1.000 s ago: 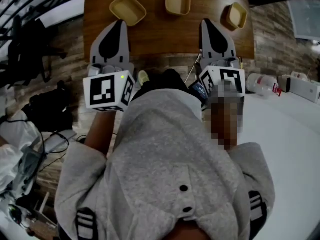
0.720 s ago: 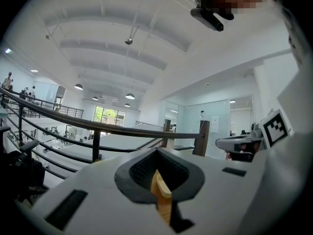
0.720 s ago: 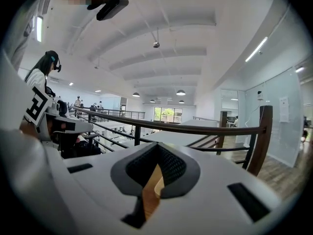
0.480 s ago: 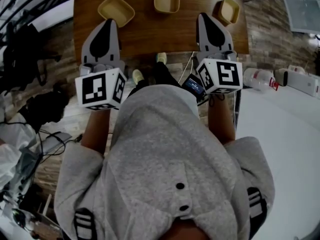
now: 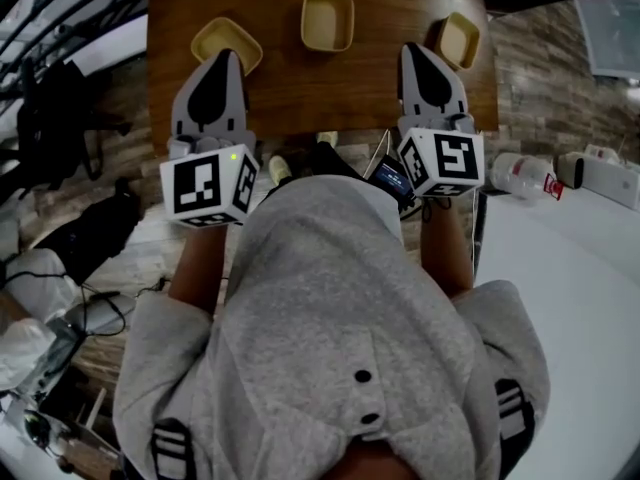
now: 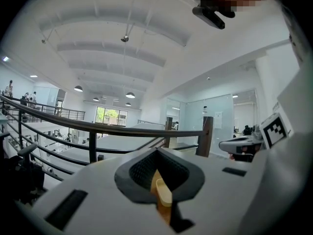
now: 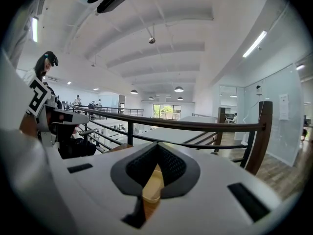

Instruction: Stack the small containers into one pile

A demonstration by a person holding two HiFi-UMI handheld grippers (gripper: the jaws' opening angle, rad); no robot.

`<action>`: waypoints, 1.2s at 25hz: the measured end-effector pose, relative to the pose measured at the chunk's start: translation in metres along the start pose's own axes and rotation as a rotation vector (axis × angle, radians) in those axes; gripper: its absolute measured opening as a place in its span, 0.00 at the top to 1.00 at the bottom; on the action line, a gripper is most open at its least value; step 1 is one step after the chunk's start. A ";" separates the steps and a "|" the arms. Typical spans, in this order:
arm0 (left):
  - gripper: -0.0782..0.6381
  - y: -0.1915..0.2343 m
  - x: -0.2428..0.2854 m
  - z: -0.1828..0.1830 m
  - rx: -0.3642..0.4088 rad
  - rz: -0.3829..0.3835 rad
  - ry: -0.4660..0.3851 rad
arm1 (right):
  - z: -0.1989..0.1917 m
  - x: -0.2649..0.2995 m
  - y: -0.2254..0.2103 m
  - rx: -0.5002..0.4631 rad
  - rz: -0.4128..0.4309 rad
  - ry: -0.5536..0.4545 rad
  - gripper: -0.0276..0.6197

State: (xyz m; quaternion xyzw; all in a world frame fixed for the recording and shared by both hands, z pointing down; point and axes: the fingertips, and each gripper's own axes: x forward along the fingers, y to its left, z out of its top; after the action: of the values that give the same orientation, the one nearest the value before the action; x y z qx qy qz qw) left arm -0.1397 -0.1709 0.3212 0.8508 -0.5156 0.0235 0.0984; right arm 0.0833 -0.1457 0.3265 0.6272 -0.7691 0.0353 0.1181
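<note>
Left gripper (image 5: 226, 58): I'm holding it with jaws pressed together, nothing pinched between them. In the left gripper view (image 6: 157, 151) the dark pads are meeting at the tip. A sliver of beige container is showing through the slot below them, beyond the jaws and not gripped. In the head view its tip is overlapping the near edge of the left container (image 5: 226, 42); can't tell if it's touching.

Right gripper (image 5: 413, 50): I'm holding it with jaws closed too, empty. In the right gripper view (image 7: 157, 146) the pads are meeting, and a beige container edge is peeking through the gap under them. In the head view the tip is sitting just beside the right container (image 5: 458, 38), on its left side.

Both marker cubes, left (image 5: 208, 183) and right (image 5: 445, 161), are facing up toward the head camera, near the table's front edge.

The three small containers are lying apart in a row along the far part of the wooden table (image 5: 320, 93). The middle container (image 5: 328, 19) is sitting between the two gripper tips and farther back. All are open side up, none stacked.

My grey hoodie (image 5: 330, 318) is filling the lower frame. A dark railing (image 6: 98, 129) is running across behind the jaws in both gripper views.
</note>
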 end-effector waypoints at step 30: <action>0.88 -0.078 0.123 -0.024 0.061 0.073 0.126 | -0.249 0.054 -0.246 -0.243 -0.031 0.636 0.72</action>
State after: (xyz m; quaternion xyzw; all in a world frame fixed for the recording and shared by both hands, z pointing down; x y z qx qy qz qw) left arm -0.0122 -0.2390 0.3514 0.8309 -0.5382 0.0963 0.1034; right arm 0.3467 -0.1990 0.5572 0.5778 -0.6827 0.1354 0.4262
